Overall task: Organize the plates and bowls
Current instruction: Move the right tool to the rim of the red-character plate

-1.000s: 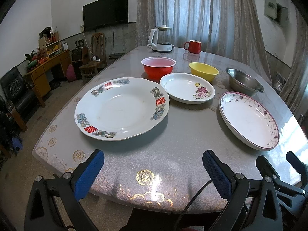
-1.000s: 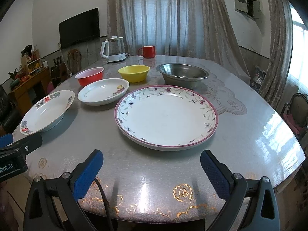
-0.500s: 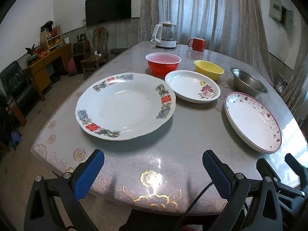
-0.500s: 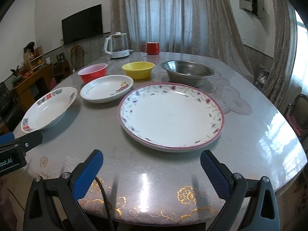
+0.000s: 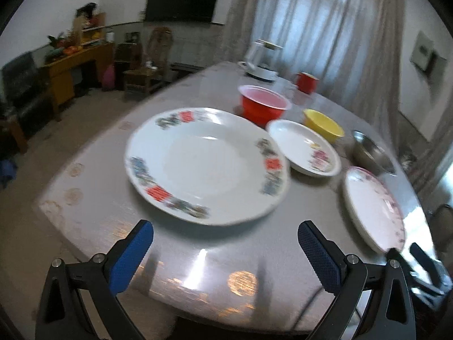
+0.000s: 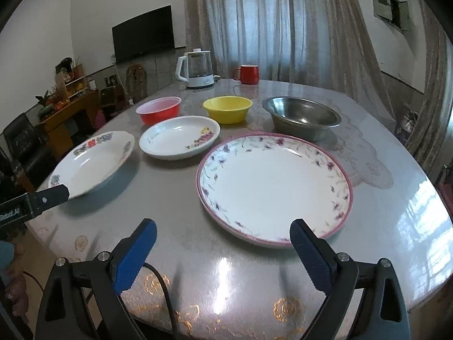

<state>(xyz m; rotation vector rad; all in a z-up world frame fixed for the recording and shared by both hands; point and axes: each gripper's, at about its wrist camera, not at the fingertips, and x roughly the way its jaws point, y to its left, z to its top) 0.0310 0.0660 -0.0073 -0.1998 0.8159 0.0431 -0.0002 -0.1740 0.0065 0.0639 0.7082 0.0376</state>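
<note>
A large white plate with red and blue rim marks (image 5: 206, 164) lies just ahead of my open, empty left gripper (image 5: 225, 250); it also shows in the right wrist view (image 6: 93, 164). A pink-rimmed floral plate (image 6: 273, 187) lies just ahead of my open, empty right gripper (image 6: 222, 250). Behind them are a small white dish with a flower (image 6: 179, 137), a red bowl (image 6: 159, 110), a yellow bowl (image 6: 228, 109) and a steel bowl (image 6: 301, 117).
A white kettle (image 6: 196, 69) and a red mug (image 6: 248, 74) stand at the far side of the grey table (image 6: 181, 221). The left gripper's body (image 6: 34, 201) shows at the left of the right wrist view. Curtains hang behind the table.
My left gripper has moved forward and swung toward the large plate, which is now closer and blurred. My right gripper has moved closer to the pink-rimmed plate.
</note>
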